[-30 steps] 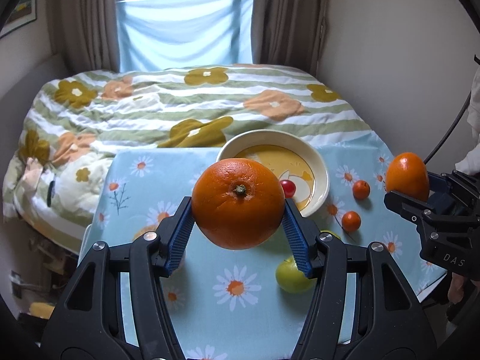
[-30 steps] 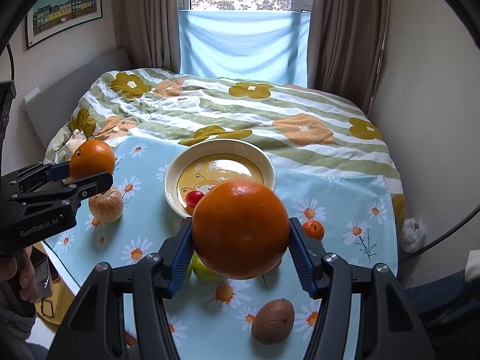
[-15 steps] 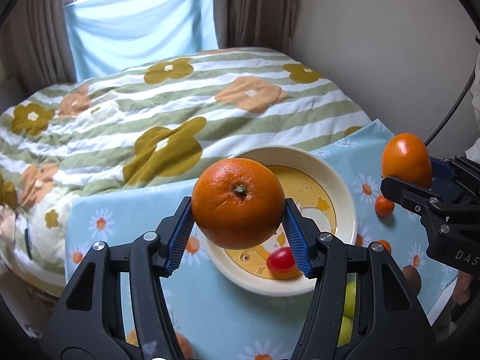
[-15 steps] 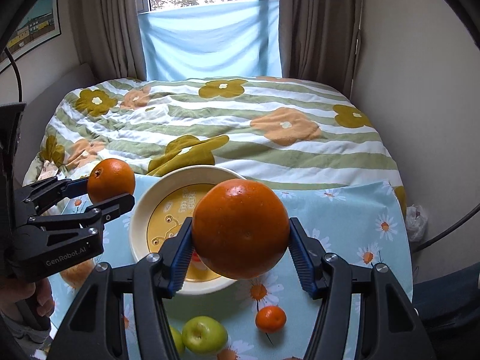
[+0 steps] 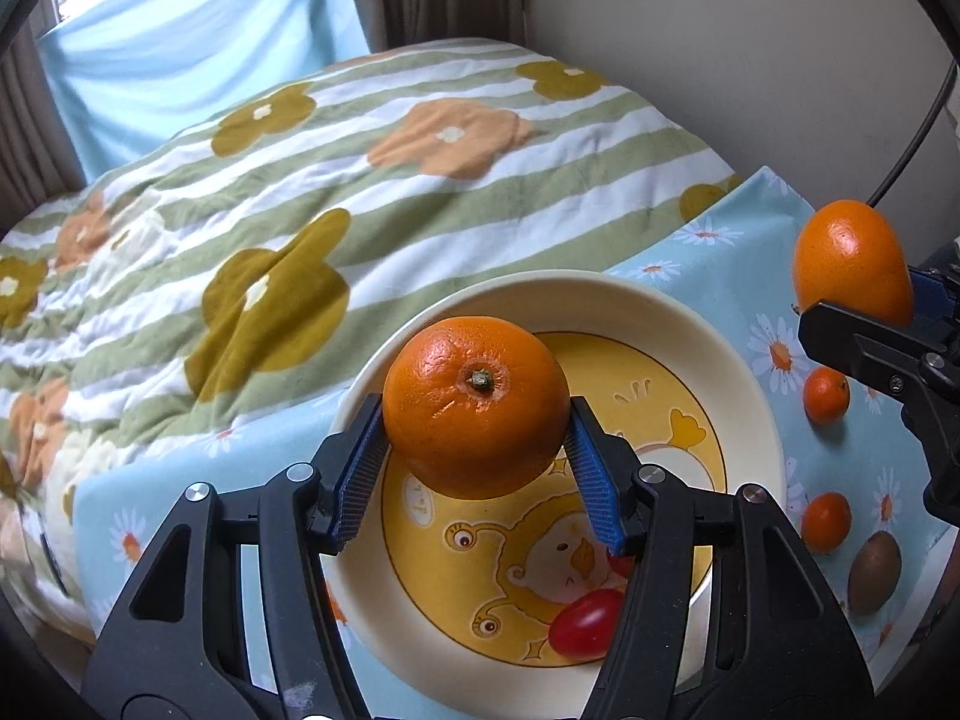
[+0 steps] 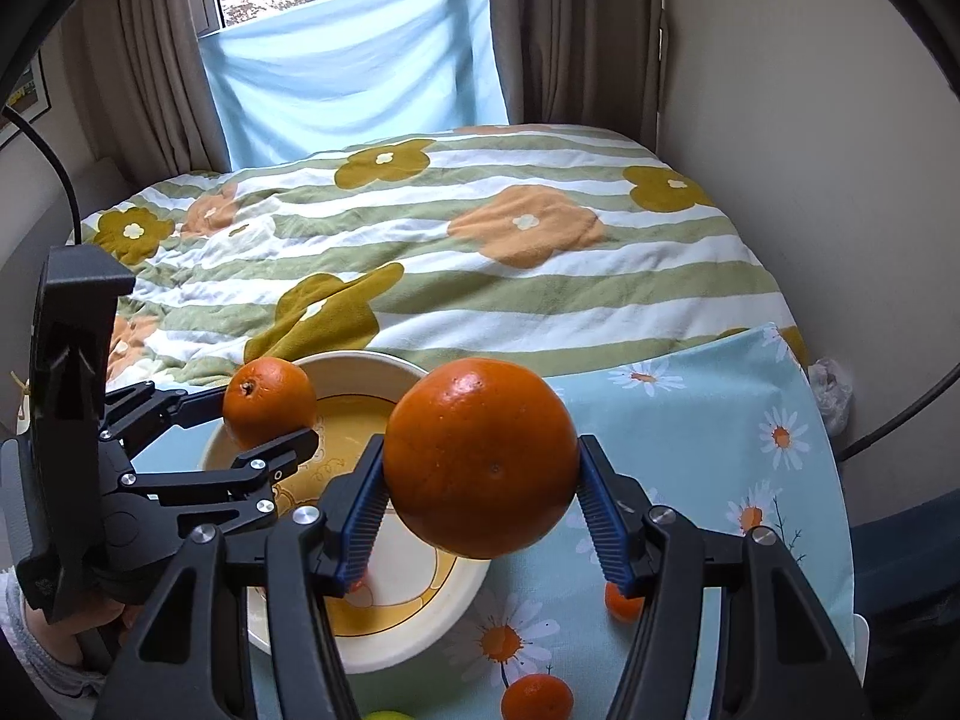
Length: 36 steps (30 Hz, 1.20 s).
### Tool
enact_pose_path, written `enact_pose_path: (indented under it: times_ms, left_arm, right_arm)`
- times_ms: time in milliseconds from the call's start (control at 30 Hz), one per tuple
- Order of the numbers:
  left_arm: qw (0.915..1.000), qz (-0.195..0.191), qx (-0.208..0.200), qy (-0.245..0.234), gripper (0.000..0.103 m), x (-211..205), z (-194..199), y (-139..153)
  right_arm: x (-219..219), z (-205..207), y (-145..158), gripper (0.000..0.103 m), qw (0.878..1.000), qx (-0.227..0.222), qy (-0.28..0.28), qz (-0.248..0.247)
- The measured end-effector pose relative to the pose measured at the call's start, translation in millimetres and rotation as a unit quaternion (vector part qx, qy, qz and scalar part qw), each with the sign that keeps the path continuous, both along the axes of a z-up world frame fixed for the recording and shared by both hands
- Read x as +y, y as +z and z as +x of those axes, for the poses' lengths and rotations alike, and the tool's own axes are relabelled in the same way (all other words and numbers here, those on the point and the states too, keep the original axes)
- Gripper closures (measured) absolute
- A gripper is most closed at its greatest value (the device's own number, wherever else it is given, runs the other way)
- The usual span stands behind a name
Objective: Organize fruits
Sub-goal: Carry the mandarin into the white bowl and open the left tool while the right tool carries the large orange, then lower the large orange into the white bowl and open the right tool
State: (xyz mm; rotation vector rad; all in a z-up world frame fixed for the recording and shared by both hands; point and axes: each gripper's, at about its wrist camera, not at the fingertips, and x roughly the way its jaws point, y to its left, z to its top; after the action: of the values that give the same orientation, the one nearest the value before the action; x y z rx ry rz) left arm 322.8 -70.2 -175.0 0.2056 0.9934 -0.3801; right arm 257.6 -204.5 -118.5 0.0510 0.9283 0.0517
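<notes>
**Two oranges coming in over the bowl**

You are carrying an orange in each tool. The left tool [image 5: 477, 462] is closed on the stem-up orange [image 5: 476, 405], its blue pads pressing the fruit's sides, and that orange is hanging over the bowl [image 5: 744, 360], toward its 10 o'clock rim. The right tool [image 6: 480, 504] is gripping the second orange [image 6: 482, 457] the same way; in the right wrist view it is hovering over the bowl's 3 o'clock edge, partly above the daisy-print cloth covering the surface [image 6: 720, 420].

To do this well, I judge you should be lowering one orange at a time. Both tools are crowding the same bowl, so release the left fruit first, low over the yellow floor, so it is not dropping and rolling. Bring the right orange further inward before letting go; released where it is, it could be catching the rim and tumbling onto the cloth. Open each tool only once the fruit is resting.

The bowl is nearly empty: a red cherry tomato [image 5: 581, 621] is lying near its 5 o'clock edge, just beside the left tool's right finger. Outside the bowl, at 3 to 4 o'clock in the left view, two small tangerines [image 5: 826, 394] and a brown kiwi [image 5: 874, 571] are waiting on the cloth.
</notes>
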Motion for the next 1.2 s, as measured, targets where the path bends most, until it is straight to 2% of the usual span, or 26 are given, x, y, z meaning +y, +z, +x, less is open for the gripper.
enact_pose_path:
  times_ms: [200, 233, 267, 300, 367, 733, 967, 1200]
  left_arm:
    - [0.9999, -0.004, 0.009, -0.005, 0.038, -3.3, 2.4, -5.7]
    - [0.9999, -0.008, 0.004, -0.005, 0.027, -2.8, 1.8, -3.2]
    - [0.9999, -0.011, -0.003, -0.004, 0.007, -2.0, 1.3, 0.5]
    - [0.9998, -0.015, -0.012, -0.002, 0.000, -1.1, 0.4, 5.5]
    - [0.9993, -0.024, -0.027, 0.000, 0.000, 1.2, -1.2, 15.1]
    - [0.9984, -0.018, -0.037, 0.039, 0.000, 29.0, -14.8, 36.5]
    - [0.9954, -0.013, -0.034, 0.089, 0.000, 68.7, -37.6, 45.1]
    - [0.9906, -0.008, -0.031, 0.133, 0.000, 101.9, -62.2, 49.0]
  right_arm:
    - [-8.1, -0.2, -4.3, 0.047, 1.000, 0.009, -0.018, 0.003]
    - [-9.2, -0.4, -4.6, 0.047, 1.000, 0.010, -0.020, 0.004]
    - [-10.3, -0.5, -4.2, 0.047, 1.000, 0.011, -0.022, 0.005]
    - [-11.1, -1.0, -3.7, 0.047, 1.000, 0.011, -0.024, 0.006]
    - [-13.2, -1.5, -1.8, 0.047, 0.999, 0.011, -0.028, 0.011]
    - [-14.8, -1.1, 10.2, 0.047, 1.000, 0.007, -0.011, 0.007]
    - [-0.9, 8.2, 9.2, 0.047, 0.999, 0.010, 0.029, 0.014]
    - [21.3, 21.0, -9.0, 0.047, 0.995, 0.022, 0.091, 0.023]
